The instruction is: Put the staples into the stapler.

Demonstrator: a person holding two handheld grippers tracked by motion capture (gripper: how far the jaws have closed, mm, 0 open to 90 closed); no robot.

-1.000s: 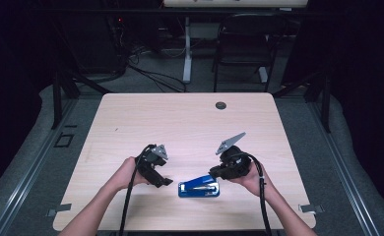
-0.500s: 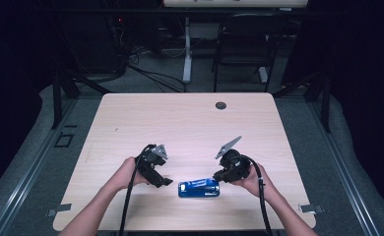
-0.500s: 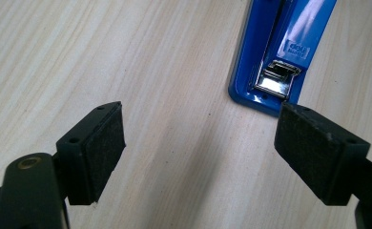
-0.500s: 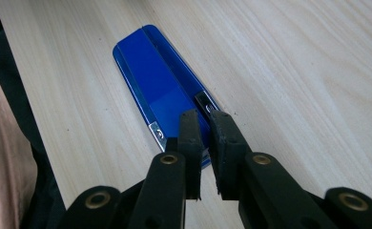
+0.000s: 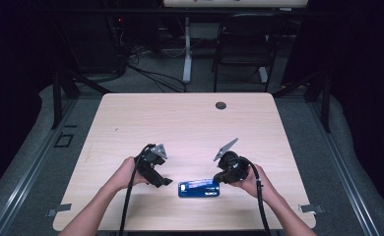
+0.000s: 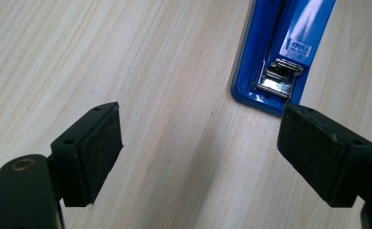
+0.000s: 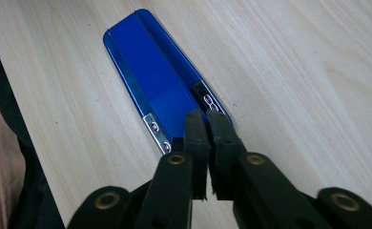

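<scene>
A blue stapler (image 5: 198, 188) lies flat on the wooden table (image 5: 190, 123), close to the near edge, between the two hands. The left gripper (image 5: 161, 181) sits just left of the stapler with its jaws spread wide and nothing between them; the stapler's metal front end lies just beyond one pad (image 6: 325, 157). The right gripper (image 5: 219, 178) rests at the stapler's right end, its jaws pressed together with nothing pinched, tips over the blue top (image 7: 155, 81)
</scene>
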